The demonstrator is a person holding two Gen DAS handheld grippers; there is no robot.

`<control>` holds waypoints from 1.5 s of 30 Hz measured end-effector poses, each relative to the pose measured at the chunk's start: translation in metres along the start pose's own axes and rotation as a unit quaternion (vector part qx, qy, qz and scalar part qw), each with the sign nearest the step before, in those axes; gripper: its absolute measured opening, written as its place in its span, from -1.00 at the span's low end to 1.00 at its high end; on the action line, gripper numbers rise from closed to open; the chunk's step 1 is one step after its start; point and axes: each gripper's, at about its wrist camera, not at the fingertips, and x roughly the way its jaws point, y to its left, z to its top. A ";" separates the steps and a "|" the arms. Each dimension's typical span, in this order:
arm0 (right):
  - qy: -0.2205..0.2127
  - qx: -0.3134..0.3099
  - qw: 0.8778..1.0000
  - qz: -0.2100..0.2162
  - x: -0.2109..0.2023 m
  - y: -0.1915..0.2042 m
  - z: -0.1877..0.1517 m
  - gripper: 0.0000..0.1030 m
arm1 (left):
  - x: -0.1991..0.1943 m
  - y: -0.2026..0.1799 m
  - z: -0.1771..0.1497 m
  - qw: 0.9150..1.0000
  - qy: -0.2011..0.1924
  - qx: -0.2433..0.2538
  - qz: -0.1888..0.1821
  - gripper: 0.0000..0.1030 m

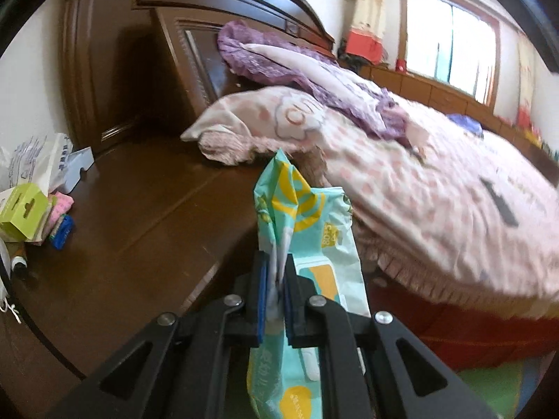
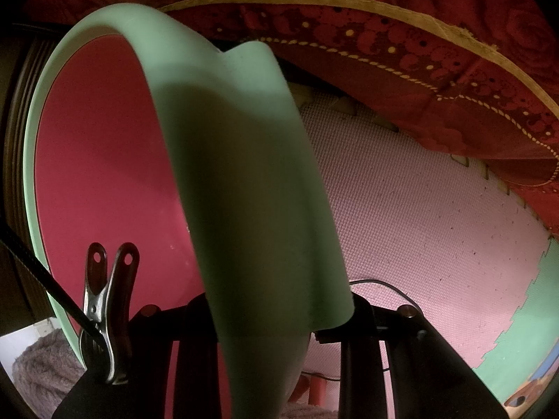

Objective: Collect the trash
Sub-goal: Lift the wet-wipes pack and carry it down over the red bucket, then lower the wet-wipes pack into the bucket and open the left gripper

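Left gripper (image 1: 277, 279): clamped on a crumpled wet-wipe packet (image 1: 307, 223), lifted above the near edge of the wooden nightstand (image 1: 139, 216).
Right gripper (image 2: 279, 310): closed on the green rim of a pink-lined bin (image 2: 223, 160), held by the bed.
Progress: one piece is picked up, not yet binned.
Left: small boxes (image 1: 24, 209) remain far left; whether they are trash cannot be told.
Hidden: the bin's bottom and the right fingertips are covered.

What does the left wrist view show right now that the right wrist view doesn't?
Only the left wrist view: the left gripper shut on a teal wet-wipe packet, the wooden nightstand with small boxes, and the bed's pink quilt.
Only the right wrist view: the right gripper's fingers astride the green rim of a bin with a pink inside, on a pink foam mat.
Shared: the red bed skirt.
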 end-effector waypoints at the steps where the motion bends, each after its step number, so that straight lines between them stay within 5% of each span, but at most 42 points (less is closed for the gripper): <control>1: 0.000 0.000 1.000 0.000 0.000 0.000 0.000 -0.47 | 0.003 -0.006 -0.007 1.000 0.003 0.010 0.001 -0.85; 17: 0.000 0.000 1.000 0.000 0.000 0.000 0.000 -0.46 | 0.070 -0.058 -0.098 0.991 0.044 0.118 0.035 -0.84; 26: 0.000 0.000 1.000 0.000 0.000 0.000 0.000 -0.47 | 0.119 -0.051 -0.135 0.987 0.122 0.107 0.017 -0.80; 39: 0.000 0.001 1.000 0.000 0.000 0.001 0.000 -0.47 | 0.130 -0.044 -0.142 0.982 0.155 0.107 -0.021 -0.41; 45: 0.000 0.001 1.000 0.000 0.000 0.000 0.000 -0.47 | 0.102 -0.030 -0.127 0.989 0.131 0.067 -0.026 -0.29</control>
